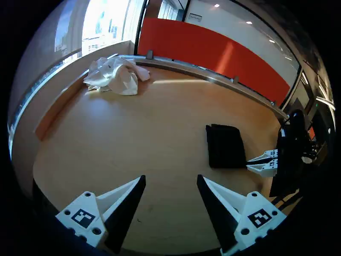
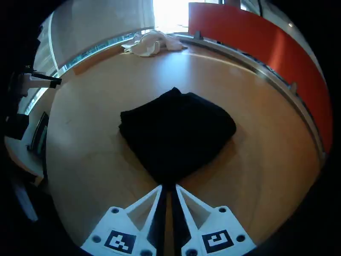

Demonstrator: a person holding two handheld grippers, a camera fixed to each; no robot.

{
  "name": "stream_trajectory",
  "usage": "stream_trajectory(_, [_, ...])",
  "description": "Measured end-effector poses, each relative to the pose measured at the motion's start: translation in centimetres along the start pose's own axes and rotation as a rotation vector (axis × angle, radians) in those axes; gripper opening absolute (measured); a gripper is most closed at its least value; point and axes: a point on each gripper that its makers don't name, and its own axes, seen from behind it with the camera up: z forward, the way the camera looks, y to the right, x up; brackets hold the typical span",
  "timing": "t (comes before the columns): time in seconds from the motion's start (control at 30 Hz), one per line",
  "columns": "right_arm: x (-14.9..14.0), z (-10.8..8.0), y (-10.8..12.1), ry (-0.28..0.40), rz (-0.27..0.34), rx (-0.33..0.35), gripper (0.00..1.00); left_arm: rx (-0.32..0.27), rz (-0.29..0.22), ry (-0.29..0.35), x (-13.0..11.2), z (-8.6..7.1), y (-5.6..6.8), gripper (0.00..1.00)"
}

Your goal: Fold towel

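1. The black towel (image 2: 177,132) lies folded into a thick, compact rectangle on the wooden table (image 2: 93,170). It sits near the table's middle in the right gripper view. In the left gripper view the towel (image 1: 225,145) lies toward the right side of the table (image 1: 140,141).
2. The right gripper (image 2: 168,200) sits low at the towel's nearest corner. Its fingers are drawn almost together, with only a thin slit between them. Their tips meet the corner's edge. It cannot be told whether any cloth is caught between them.
3. From the left gripper view, the same right gripper (image 1: 261,163) reaches in from the right. Its white fingers are close together and touch the towel's near right corner.
4. The left gripper (image 1: 170,200) hovers over bare wood, well apart from the towel. Its fingers are spread wide and hold nothing.
5. A crumpled white cloth (image 1: 115,74) is heaped at the table's far corner by the window (image 1: 102,25).
6. An orange-red panel (image 1: 213,53) runs behind the metal rail (image 1: 204,74) along the table's back edge.
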Motion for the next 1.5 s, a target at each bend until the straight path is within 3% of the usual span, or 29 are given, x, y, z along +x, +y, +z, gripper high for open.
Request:
stream_trajectory(0.2, [1.5, -0.6, 0.4, 0.027, -0.02, -0.012, 0.06, -0.005, 0.0, 0.002, 0.1, 0.1, 0.1, 0.89])
stream_trajectory(0.43, [5.2, -2.4, 1.4, 0.083, -0.057, -0.035, 0.05, -0.015, -0.003, 0.014, 0.6, 0.2, 0.3, 0.89])
stream_trajectory(0.97, [15.7, -8.6, 3.4, 0.236, -0.15, -0.1, 0.05, -0.05, 0.014, 0.069, 3.6, -0.2, 1.5, 0.89])
stream_trajectory(1.17, [17.5, -11.0, 4.2, 0.27, -0.16, -0.128, 0.05, -0.067, 0.025, 0.078, 4.3, -0.1, 2.1, 0.89])
stream_trajectory(1.5, [17.4, -13.5, 6.1, 0.284, -0.15, -0.169, 0.05, -0.091, 0.051, 0.083, 5.0, 0.1, 3.3, 0.89])
